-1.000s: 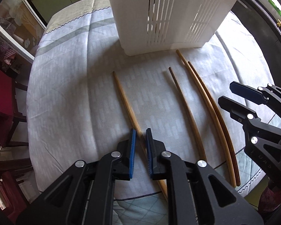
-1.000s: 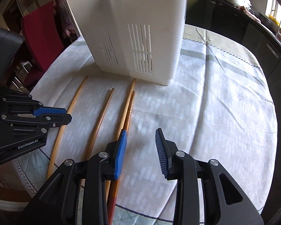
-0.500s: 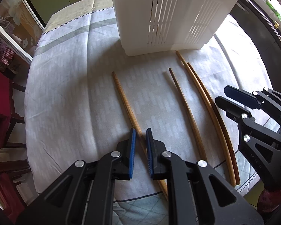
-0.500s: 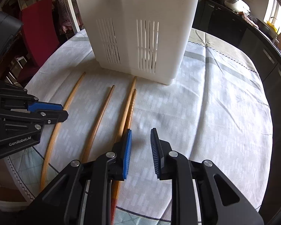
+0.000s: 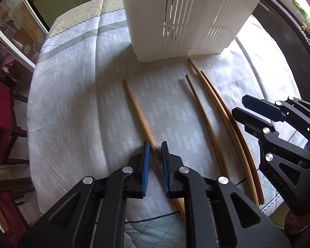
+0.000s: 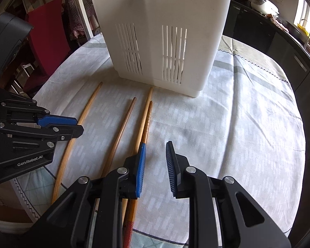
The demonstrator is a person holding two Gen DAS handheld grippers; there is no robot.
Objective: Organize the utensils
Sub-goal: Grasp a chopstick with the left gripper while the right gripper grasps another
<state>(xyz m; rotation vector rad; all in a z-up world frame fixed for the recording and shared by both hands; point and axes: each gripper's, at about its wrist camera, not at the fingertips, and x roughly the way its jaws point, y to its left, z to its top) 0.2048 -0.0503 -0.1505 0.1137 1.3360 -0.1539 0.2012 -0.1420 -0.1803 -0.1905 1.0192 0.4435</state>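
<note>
Several wooden chopsticks lie side by side on the pale tablecloth, pointing at a white slotted utensil holder at the back. My left gripper hovers over the leftmost chopstick, jaws a narrow gap apart, holding nothing. My right gripper is open and empty above the right-hand pair of chopsticks; it also shows in the left wrist view. A darker single chopstick lies between them. The holder shows in the right wrist view.
The round table's front edge is just under the grippers. A red chair stands at the left. Dark kitchen counters run behind the table on the right.
My right gripper narrowed its jaws, then opened them again, and moved forward toward the holder. My left gripper stayed over the leftmost chopstick, edging slightly forward.
</note>
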